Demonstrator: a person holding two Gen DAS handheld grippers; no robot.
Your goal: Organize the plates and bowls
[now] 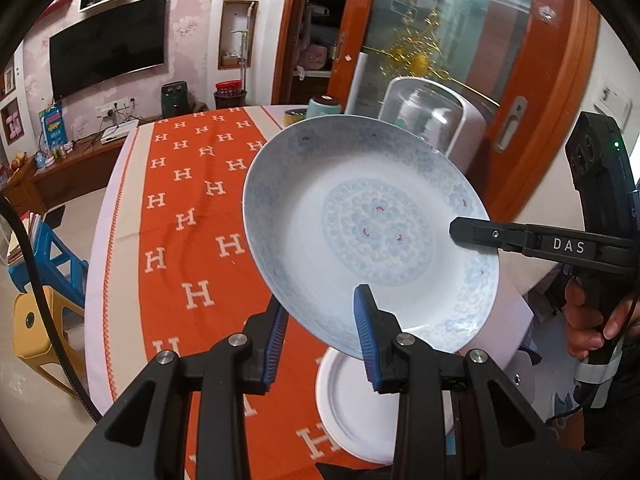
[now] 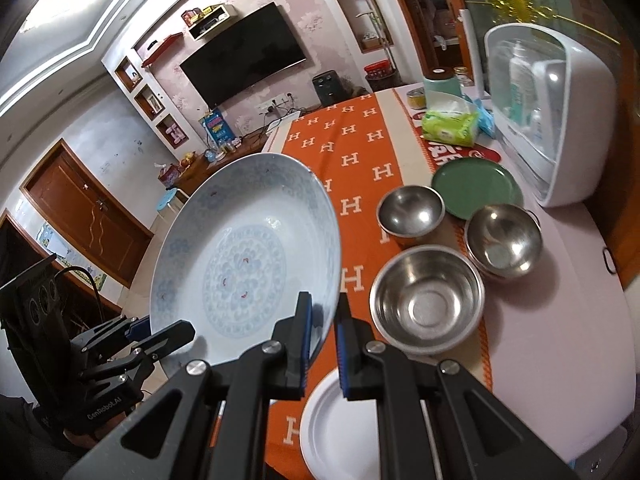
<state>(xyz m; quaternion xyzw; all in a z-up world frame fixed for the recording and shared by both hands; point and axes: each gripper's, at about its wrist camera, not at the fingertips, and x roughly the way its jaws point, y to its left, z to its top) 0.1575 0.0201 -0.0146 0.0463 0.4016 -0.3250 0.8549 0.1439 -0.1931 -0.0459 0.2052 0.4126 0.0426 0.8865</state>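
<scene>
A blue-patterned white plate [image 1: 372,224] hangs tilted above the table, held from two sides. My left gripper [image 1: 320,336] is around its near rim with wide-spread jaws, so I cannot tell whether they press it. My right gripper [image 2: 324,340] is shut on the plate [image 2: 244,256] at its rim; it also shows in the left wrist view [image 1: 460,232]. A plain white plate [image 2: 340,428] lies on the table below. Three steel bowls [image 2: 428,300] [image 2: 410,210] [image 2: 504,240] and a green plate [image 2: 476,188] sit to the right.
The table has an orange H-patterned runner [image 1: 192,208]. A white domed cabinet with bottles [image 2: 556,120] stands at the right edge. A tissue pack [image 2: 450,124], a teal jar [image 2: 440,84] and a tin [image 2: 416,98] are at the far end. Plastic stools [image 1: 44,300] stand left of the table.
</scene>
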